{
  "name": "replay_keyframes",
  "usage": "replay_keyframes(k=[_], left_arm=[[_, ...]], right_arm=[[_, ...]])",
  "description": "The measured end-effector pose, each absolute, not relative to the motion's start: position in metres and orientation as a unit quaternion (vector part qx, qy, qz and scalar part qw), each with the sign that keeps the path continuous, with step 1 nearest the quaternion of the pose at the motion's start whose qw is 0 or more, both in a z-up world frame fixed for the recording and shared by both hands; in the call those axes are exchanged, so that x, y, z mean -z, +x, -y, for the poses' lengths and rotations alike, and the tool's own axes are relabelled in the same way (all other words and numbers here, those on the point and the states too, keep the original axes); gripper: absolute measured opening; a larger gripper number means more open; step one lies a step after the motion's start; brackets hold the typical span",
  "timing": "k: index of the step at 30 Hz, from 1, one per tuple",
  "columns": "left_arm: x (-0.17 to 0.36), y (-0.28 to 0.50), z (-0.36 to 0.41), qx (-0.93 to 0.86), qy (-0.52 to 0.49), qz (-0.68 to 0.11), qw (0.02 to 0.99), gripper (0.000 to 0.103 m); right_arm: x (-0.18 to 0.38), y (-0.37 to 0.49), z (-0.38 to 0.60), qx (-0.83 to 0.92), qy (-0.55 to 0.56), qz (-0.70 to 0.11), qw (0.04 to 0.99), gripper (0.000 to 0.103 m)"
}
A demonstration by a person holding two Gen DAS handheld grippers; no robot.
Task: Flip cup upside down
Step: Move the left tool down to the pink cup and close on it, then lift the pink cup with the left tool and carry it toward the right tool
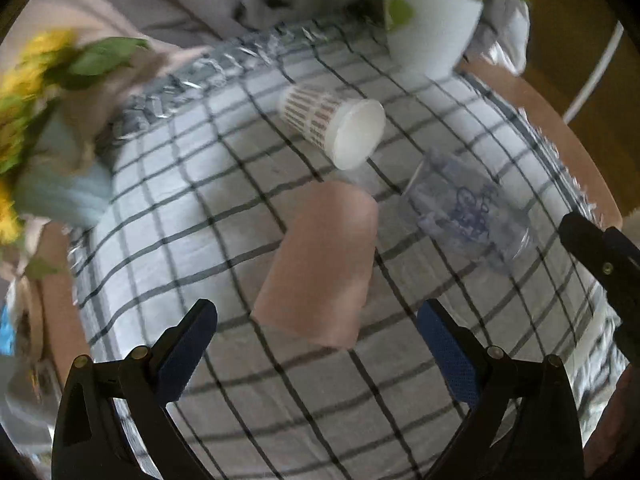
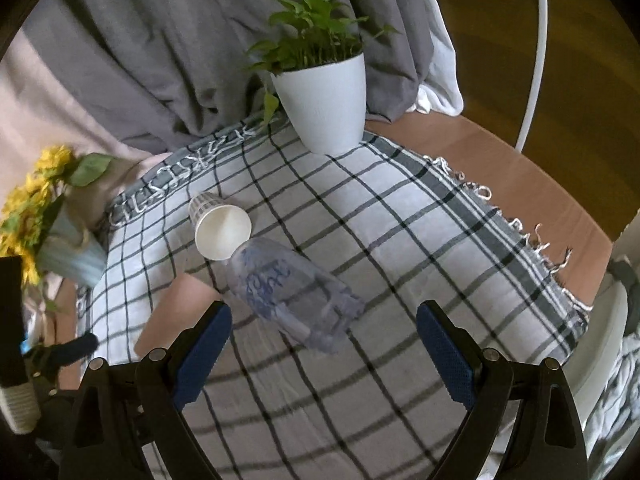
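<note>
Three cups lie on their sides on a checked cloth [image 1: 168, 216]. A pink cup [image 1: 320, 264] lies just ahead of my left gripper [image 1: 316, 332], which is open and empty. A white paper cup with red-brown marks [image 1: 332, 124] lies farther back, mouth toward me. A clear glass with blue print [image 1: 468, 212] lies to the right. In the right wrist view the clear glass [image 2: 288, 284] lies just ahead of my right gripper [image 2: 324, 328], open and empty. The paper cup [image 2: 220, 228] touches its far end. The pink cup [image 2: 176, 312] sits at the left, partly hidden by a finger.
A white plant pot [image 2: 328, 104] stands at the cloth's far edge. Yellow flowers in a pale blue holder [image 2: 60, 240] stand at the left. A wooden tabletop [image 2: 500, 176] shows beyond the cloth on the right. Grey fabric [image 2: 160, 60] hangs behind.
</note>
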State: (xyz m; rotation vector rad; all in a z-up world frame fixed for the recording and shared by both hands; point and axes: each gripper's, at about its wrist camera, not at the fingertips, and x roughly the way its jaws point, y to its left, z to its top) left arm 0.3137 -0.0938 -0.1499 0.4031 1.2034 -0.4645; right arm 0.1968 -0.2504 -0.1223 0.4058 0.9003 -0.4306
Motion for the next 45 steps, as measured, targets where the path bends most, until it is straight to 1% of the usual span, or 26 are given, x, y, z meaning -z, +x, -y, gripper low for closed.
replay_keyframes(k=[5,11,13,15,19,20,31,37,41,45], left_arm=[[0.174,0.334,0.108,0.252,0.218,-0.589,0.736,0.099],[0.192,0.347,0.115,0.271,0.224,-0.611,0.710,0.095],[0.198,0.351,0.117,0.278,0.221,-0.617,0.702,0.092],[0.204,0.354,0.118,0.276,0.219,-0.624,0.698,0.083],[0.210,0.356,0.115,0.273,0.215,-0.626,0.698,0.077],[0.210,0.356,0.114,0.272,0.214,-0.625,0.699,0.073],[0.202,0.349,0.084,0.233,0.127,-0.654,0.709,0.072],[0.185,0.321,0.060,0.197,0.078,-0.636,0.742,0.072],[0.180,0.301,0.047,0.179,0.037,-0.639,0.747,0.072],[0.184,0.283,0.055,0.160,0.001,-0.642,0.749,0.072]], right_arm=[[0.126,0.207,0.250,0.235,0.214,-0.428,0.846,0.094],[0.133,0.214,0.255,0.273,0.229,-0.429,0.830,0.094],[0.135,0.215,0.256,0.279,0.231,-0.429,0.827,0.094],[0.136,0.217,0.256,0.285,0.229,-0.430,0.826,0.094],[0.136,0.217,0.255,0.294,0.222,-0.428,0.825,0.094],[0.136,0.217,0.255,0.296,0.221,-0.428,0.825,0.094],[0.131,0.216,0.254,0.282,0.204,-0.429,0.834,0.094],[0.125,0.213,0.258,0.256,0.188,-0.432,0.844,0.094],[0.120,0.209,0.259,0.240,0.168,-0.429,0.854,0.094],[0.115,0.206,0.259,0.223,0.135,-0.429,0.865,0.094]])
